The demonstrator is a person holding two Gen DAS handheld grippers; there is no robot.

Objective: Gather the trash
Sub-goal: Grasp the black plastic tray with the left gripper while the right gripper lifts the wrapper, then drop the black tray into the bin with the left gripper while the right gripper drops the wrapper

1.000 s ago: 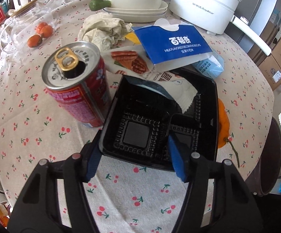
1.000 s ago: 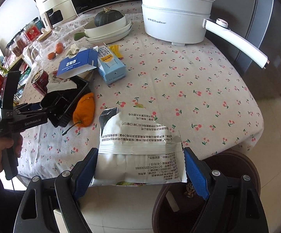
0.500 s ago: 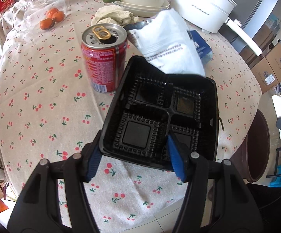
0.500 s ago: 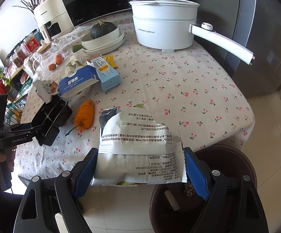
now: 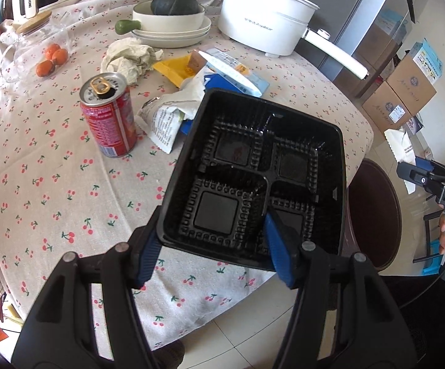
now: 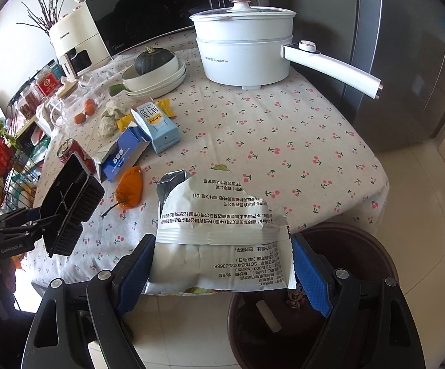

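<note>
At the bottom of the frame the right gripper (image 6: 222,269) clamps a torn white snack bag (image 6: 222,246) by its side edges, blue pads pressed against it. Under the bag, at lower right, a dark brown bin (image 6: 360,246) stands on the tiled floor beside the cherry-print table (image 6: 284,141). At the left edge the left gripper (image 6: 42,218) holds a tilted black tray (image 6: 68,203) clear of the cloth. Beyond it lie an orange peel (image 6: 129,191), a blue box (image 6: 124,153), a milk carton (image 6: 157,126) and a red can (image 6: 70,150). A white pot (image 6: 244,52) sits at upper centre.
</note>
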